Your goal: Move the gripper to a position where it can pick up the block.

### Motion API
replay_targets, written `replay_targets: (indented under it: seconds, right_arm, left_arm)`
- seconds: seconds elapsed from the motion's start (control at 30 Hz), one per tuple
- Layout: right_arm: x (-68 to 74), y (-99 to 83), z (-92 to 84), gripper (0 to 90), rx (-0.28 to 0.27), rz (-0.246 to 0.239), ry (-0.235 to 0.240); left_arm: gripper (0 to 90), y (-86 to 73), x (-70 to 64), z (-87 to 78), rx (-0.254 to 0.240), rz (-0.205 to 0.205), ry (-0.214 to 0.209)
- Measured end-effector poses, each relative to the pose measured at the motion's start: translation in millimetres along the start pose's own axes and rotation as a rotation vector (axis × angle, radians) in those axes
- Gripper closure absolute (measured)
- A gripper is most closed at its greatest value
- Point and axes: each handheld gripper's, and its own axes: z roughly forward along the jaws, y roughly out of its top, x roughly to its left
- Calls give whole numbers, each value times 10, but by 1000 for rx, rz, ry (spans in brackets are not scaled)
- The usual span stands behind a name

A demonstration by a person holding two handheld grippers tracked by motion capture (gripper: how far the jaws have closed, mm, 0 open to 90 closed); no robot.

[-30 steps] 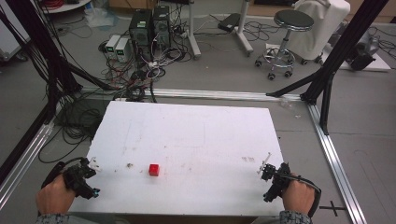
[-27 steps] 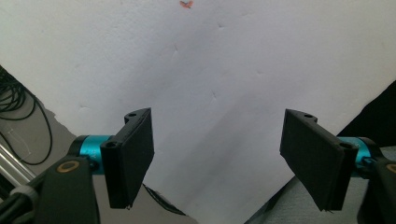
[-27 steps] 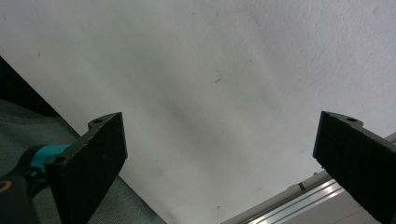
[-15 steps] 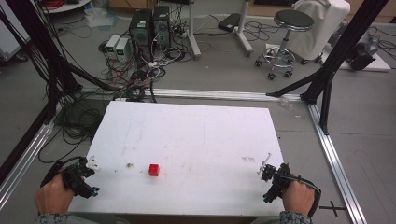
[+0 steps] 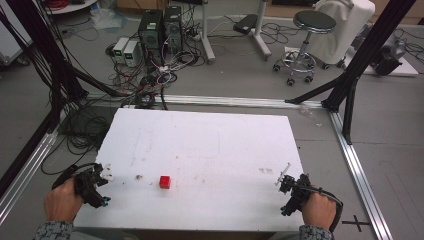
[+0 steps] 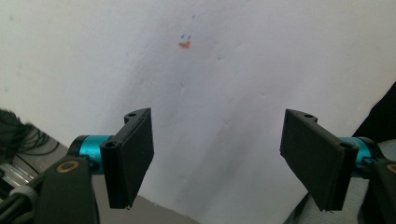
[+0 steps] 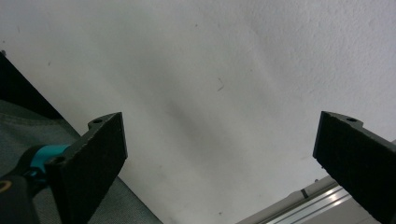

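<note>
Found the left gripper (image 5: 104, 187) at the near left corner of the table (image 5: 210, 135), jaws spread wide and gripping nothing; confirmed the same wide gap over bare white surface in the left gripper view (image 6: 224, 158). Found the right gripper (image 5: 286, 193) at the near right corner, likewise released and empty (image 7: 219, 158). Placed the red cube (image 5: 165, 181) near the front edge, left of centre, closer to the left gripper yet apart from it, and well apart from the right one.

Judged the cube small and light. Feared a sideways nudge or a tip-over from one jaw landing first on an off-centre approach. Feared a pinch on a corner instead of flat faces, with a twist and a slip out to follow. Feared also a jaw tip scraping the table on too steep a descent.

Noted just a dark smudge (image 5: 138, 176) between left gripper and cube, no obstacle. Noted, far beyond the table, computers (image 5: 160, 30), cables (image 5: 150, 80) and a stool (image 5: 314, 22), and a metal rail (image 5: 357, 165) at right, none in the way.
</note>
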Motion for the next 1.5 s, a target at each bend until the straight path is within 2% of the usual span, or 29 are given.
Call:
replay_targets:
  seconds: [0.1, 0.17, 0.2, 0.23, 0.33, 0.37, 0.4, 0.47, 0.5, 0.53, 0.57, 0.63, 0.7, 0.77, 0.8, 0.87, 0.97, 1.07, 1.23, 1.27, 1.43, 1.5]
  right_arm:
    - [1, 2, 0, 20, 0, 0, 1]
    - [-5, -8, 2, 20, -5, -1, -1]
    - [-5, -8, 2, 20, -5, -1, -1]
    - [-3, -15, 1, 20, -3, 4, 0]
    - [-3, -18, -3, 20, -6, 2, 2]
    - [-1, -18, -3, 20, -9, 4, 2]
    - [2, -16, -4, 20, -10, 6, 3]
    - [-1, -14, -4, 20, -13, 2, 4]
    - [-2, -13, -5, 20, -10, 1, 4]
    - [-3, -13, -5, 20, -10, 2, 6]
    - [-2, -13, -7, 20, -9, 4, 7]
    - [-2, -16, -6, 20, -12, 6, 9]
    - [-8, -20, -5, 20, -13, 2, 5]
    - [-7, -23, -4, 20, -15, 6, 9]
    - [-6, -24, -2, 20, -14, 8, 9]
    - [-8, -23, -2, 20, -10, 7, 10]
    - [-8, -23, 1, 20, -12, 8, 13]
    - [-11, -23, 4, 20, -16, 6, 19]
    - [-12, -13, 9, 20, -12, 2, 21]
    - [-8, -9, 10, 20, -11, 5, 24]
    - [-9, -4, 20, 20, -12, 6, 27]
    - [-7, 1, 21, 20, -8, 9, 29]
  left_arm:
    - [261, 99, 21, -1, 19, 46, 0]
    - [261, 204, 47, -8, 37, 109, -8]
    - [262, 204, 47, -8, 37, 109, -8]
    - [262, 270, 63, -18, 50, 140, -7]
    - [262, 364, 101, -46, 57, 175, -8]
    - [263, 364, 101, -46, 57, 175, -8]
    - [263, 433, 125, -73, 69, 208, -5]
    - [263, 505, 140, -100, 75, 241, -4]
    - [263, 505, 140, -100, 75, 241, -4]
    - [263, 578, 151, -120, 83, 273, -4]
    - [264, 578, 151, -120, 83, 273, -4]
    - [265, 681, 164, -147, 97, 313, -7]
    - [265, 747, 168, -161, 100, 337, -14]
    - [265, 774, 164, -162, 95, 342, -19]
    - [266, 835, 164, -163, 105, 366, -16]
    - [266, 854, 158, -159, 102, 365, -18]
    - [266, 943, 158, -136, 106, 385, -28]
    - [267, 991, 154, -121, 108, 382, -32]
    - [277, 1088, 122, -86, 49, 353, -45]
    - [276, 1123, 111, -66, 22, 344, -58]
    - [285, 1206, 76, -11, 28, 376, -82]
    - [324, 1265, 48, 45, 34, 386, -93]
